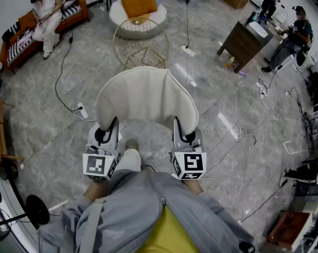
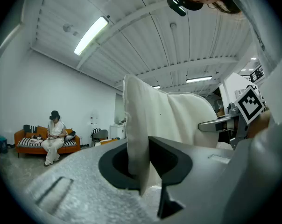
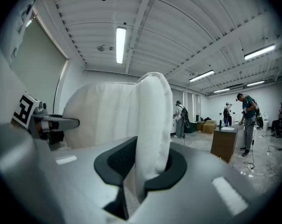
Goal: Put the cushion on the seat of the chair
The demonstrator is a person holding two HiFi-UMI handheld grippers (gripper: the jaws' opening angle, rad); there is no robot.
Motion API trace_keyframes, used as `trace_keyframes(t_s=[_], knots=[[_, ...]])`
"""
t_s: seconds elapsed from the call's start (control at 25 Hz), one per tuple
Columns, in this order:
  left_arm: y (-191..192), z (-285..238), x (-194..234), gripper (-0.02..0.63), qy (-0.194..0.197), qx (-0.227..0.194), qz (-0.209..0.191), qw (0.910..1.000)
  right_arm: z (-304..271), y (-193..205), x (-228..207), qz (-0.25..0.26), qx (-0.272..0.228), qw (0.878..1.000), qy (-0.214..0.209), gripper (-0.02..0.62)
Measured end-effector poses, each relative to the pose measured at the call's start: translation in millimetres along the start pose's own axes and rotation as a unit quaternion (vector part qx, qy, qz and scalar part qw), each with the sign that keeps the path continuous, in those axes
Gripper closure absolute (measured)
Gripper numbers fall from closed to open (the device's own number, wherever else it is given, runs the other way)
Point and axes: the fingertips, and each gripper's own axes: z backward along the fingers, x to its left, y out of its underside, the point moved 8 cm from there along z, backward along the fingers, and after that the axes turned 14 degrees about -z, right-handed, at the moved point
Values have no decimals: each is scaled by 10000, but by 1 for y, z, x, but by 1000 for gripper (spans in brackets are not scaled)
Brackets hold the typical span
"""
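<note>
A wide white cushion [image 1: 146,96] hangs upright in front of me, held by its two lower corners. My left gripper [image 1: 108,129] is shut on its left edge and my right gripper [image 1: 182,129] is shut on its right edge. In the left gripper view the cushion [image 2: 171,118] rises out of the pinched jaws of the left gripper [image 2: 140,164]. The right gripper view shows the cushion [image 3: 108,111] the same way, with its edge squeezed in the right gripper [image 3: 148,164]. The gold wire-frame chair [image 1: 140,45] stands on the floor beyond the cushion, its seat bare.
A round white pouf [image 1: 130,25] with an orange cushion [image 1: 139,5] sits behind the chair. At far left a person sits on an orange sofa [image 1: 22,30]. A wooden cabinet [image 1: 243,44] and people stand at right. Cables [image 1: 69,101] and a power strip [image 1: 188,50] lie on the marble floor.
</note>
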Motion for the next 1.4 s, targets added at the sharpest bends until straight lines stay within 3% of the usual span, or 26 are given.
trace_keyframes(t_s=[0.4,1.04,1.4], knots=[[15,-70,20,546,46,-83,117,9999,-62,-5,-30,8,-31,10000,59,535],[45,-250,144,545,286,-150,198,9993,-270,-38,-55,5,-33,9994,342,531],[64,-310,178,545,513,-192,297,9981,-334,-41,-66,3,5,9984,567,529]])
